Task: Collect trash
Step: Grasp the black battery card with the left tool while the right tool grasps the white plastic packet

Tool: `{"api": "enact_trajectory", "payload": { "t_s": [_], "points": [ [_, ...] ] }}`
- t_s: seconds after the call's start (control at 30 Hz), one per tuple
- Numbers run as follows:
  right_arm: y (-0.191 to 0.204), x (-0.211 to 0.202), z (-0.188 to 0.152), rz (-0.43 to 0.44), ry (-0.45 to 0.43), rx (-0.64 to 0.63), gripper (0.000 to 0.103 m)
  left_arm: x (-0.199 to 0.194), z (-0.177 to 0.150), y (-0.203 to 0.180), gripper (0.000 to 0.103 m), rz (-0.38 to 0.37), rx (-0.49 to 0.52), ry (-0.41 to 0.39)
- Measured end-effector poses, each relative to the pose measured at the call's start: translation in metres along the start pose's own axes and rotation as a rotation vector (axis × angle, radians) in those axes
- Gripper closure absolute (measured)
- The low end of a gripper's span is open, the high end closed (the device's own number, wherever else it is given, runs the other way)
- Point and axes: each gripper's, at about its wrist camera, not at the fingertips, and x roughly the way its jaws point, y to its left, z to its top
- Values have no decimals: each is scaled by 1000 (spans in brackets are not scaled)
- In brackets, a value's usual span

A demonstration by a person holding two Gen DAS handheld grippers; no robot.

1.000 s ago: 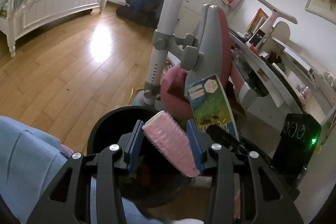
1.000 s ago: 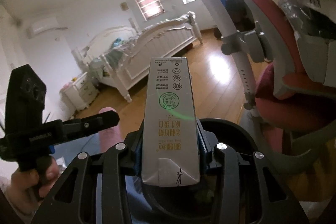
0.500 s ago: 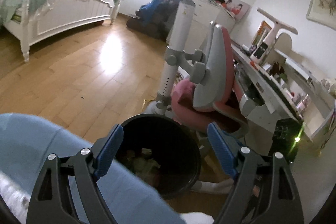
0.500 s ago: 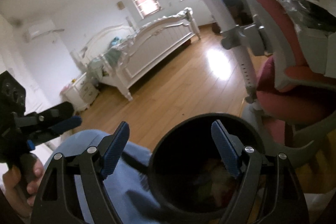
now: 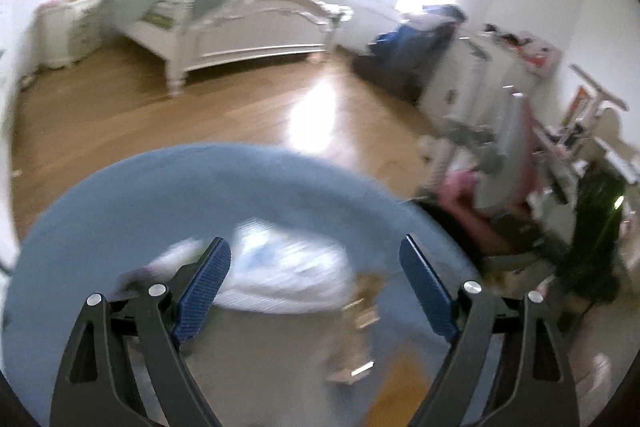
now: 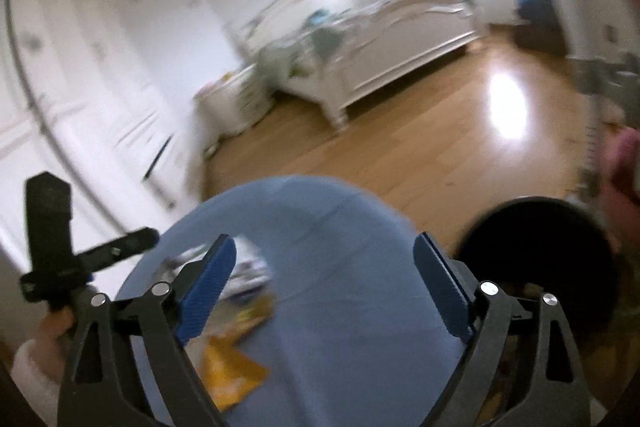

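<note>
My left gripper [image 5: 312,243] stands wide open and holds nothing, over a round blue surface [image 5: 200,195]. Between and beyond its fingers a crumpled white wrapper [image 5: 280,267] lies on that surface, with small brownish scraps [image 5: 360,307] to its right. My right gripper [image 6: 324,239] has its jaws still opening, with nothing between them, above the same blue surface [image 6: 320,223]. A white and blue wrapper [image 6: 248,267] and a yellow wrapper [image 6: 232,375] lie by its left finger. The black trash bin [image 6: 536,251] stands at the lower right. Both views are motion-blurred.
A person's hand holds the left gripper's black body [image 6: 48,251] at the left of the right wrist view. A pink and grey chair [image 5: 500,167] and a cluttered desk [image 5: 580,147] stand to the right. A white bed [image 5: 240,27] lies across the wooden floor [image 5: 280,99].
The pink roller and the carton have left the jaws over the black bin. Both grippers opened and swung left, away from the bin and over the blue surface.
</note>
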Motion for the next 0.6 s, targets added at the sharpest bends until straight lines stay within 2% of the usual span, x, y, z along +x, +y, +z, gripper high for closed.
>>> {"api": "enact_trajectory", "payload": {
  "t_s": [0.1,0.2,0.33,0.43,0.6],
  "points": [
    [40,35,2,75,110,-81,10,-6,-14,30,10,69,0,19],
    [74,68,2,150,210,-153,7,-4,-27,48,10,109,42,59],
    [111,113,2,131,319,-282,7,7,-33,58,10,124,100,88],
    [116,143,1,105,402,-335,7,15,-37,68,10,127,104,115],
    [108,175,-2,45,458,-379,7,23,-40,79,10,121,122,118]
  ]
}}
